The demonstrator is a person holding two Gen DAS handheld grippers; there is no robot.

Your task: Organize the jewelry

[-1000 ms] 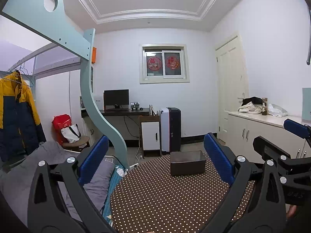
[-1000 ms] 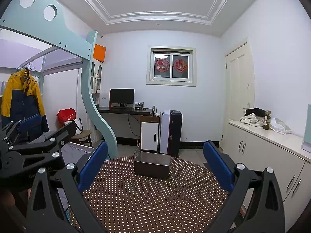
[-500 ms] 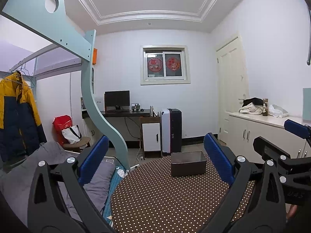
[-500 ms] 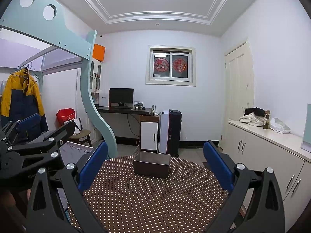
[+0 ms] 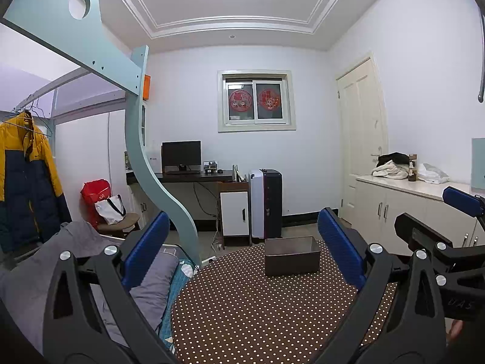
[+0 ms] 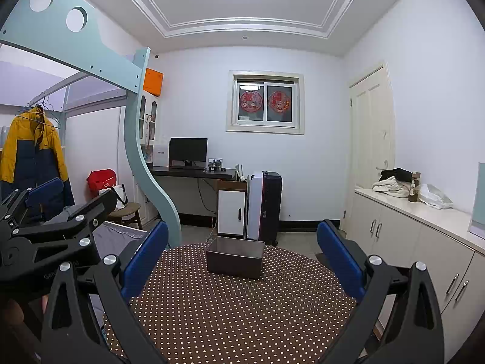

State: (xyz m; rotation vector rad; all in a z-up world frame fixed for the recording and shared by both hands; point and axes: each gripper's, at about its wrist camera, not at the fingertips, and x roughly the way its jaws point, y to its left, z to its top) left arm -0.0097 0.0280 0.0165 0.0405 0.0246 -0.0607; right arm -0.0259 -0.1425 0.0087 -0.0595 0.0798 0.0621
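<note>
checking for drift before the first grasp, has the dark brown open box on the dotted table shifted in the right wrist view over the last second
No. The dark brown rectangular open box sits at the same spot on the brown polka-dot tablecloth, below the white cabinet, as before; only slight camera sway.

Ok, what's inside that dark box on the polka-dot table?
Only the box's bare inner walls show; nothing rises above its rim. Its near wall hides the bottom, so any jewelry there cannot be seen.

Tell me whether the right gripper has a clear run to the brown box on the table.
Probably yes. The right gripper hangs open with the brown box straight ahead between its jaws, and only bare dotted tablecloth lies between them. The left gripper sits off to the side.
</note>
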